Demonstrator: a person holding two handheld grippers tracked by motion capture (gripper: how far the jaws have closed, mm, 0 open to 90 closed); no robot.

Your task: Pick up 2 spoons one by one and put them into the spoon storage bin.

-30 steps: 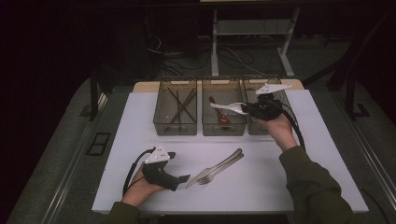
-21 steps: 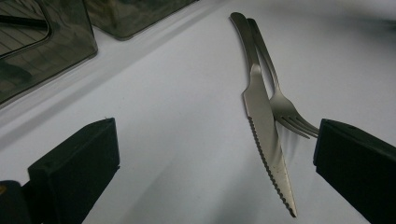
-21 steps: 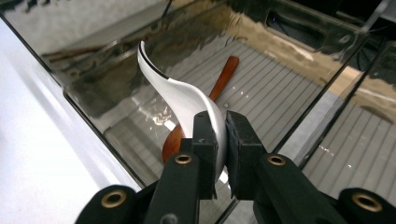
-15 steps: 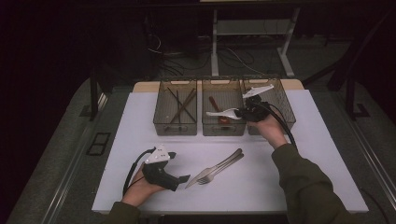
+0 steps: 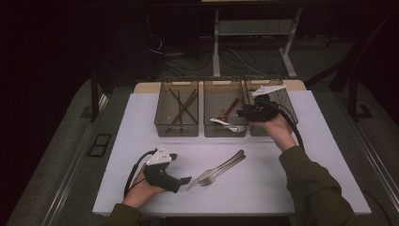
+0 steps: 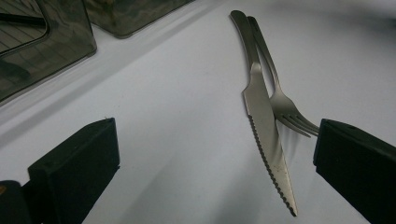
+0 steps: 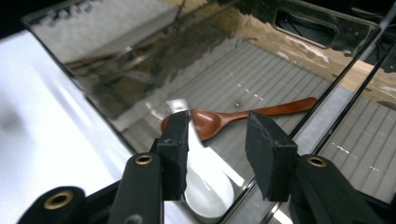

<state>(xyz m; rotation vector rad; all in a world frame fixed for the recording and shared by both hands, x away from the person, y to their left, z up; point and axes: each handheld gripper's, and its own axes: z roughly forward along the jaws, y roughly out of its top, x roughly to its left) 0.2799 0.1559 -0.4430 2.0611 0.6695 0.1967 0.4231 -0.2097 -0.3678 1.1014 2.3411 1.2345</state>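
Observation:
My right gripper hovers over the near right corner of the middle bin. Its jaws have just been opening and stand open. A white spoon lies below them in the bin, its handle running past one pad with the other pad clear of it. A brown wooden spoon lies beside it. My left gripper rests on the white table at the front left, open and holding nothing. A steel knife and fork lie just ahead of its jaws.
Three clear bins stand in a row at the back of the white table. The left bin holds dark chopsticks. The right bin is behind my right hand. The knife and fork lie mid-table.
My right gripper carried the white spoon left and down over the middle bin, then opened; the spoon now lies in that bin. The left gripper has not moved.

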